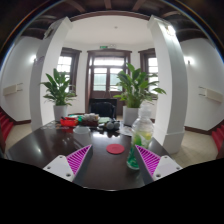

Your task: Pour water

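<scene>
We see a dark bench [60,150] with a smooth, glossy top that mirrors the window light. The bottle [141,140] looks like clear plastic, shiny, with greenish liquid showing through its wall. The claw [112,160] has pale, matt-looking fingers, and their magenta pads [79,158] carry a ridged, rough-looking texture. The walls [25,80] look matt white, as does the pillar [172,90]. The door frames [108,70] look like dark wood. The plant leaves [135,88] have a slight sheen.
</scene>
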The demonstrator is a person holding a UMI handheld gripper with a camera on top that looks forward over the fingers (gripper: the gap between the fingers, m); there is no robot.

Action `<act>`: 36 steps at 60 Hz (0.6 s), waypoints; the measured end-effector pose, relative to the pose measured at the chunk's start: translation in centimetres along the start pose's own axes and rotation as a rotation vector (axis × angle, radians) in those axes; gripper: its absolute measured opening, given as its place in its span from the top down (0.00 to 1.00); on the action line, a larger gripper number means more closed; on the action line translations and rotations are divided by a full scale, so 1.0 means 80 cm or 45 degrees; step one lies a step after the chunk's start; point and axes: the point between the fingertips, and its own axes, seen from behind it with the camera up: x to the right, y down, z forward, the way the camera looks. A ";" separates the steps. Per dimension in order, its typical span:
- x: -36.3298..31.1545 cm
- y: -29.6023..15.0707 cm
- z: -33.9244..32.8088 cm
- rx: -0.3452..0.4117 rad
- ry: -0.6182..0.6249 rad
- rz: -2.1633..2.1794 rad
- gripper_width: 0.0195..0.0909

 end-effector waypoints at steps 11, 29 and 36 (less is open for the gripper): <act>0.054 0.024 0.018 -0.011 0.109 0.101 0.07; 0.076 -0.016 0.092 0.028 0.124 0.123 0.15; 0.072 -0.024 0.113 0.056 0.111 0.085 0.43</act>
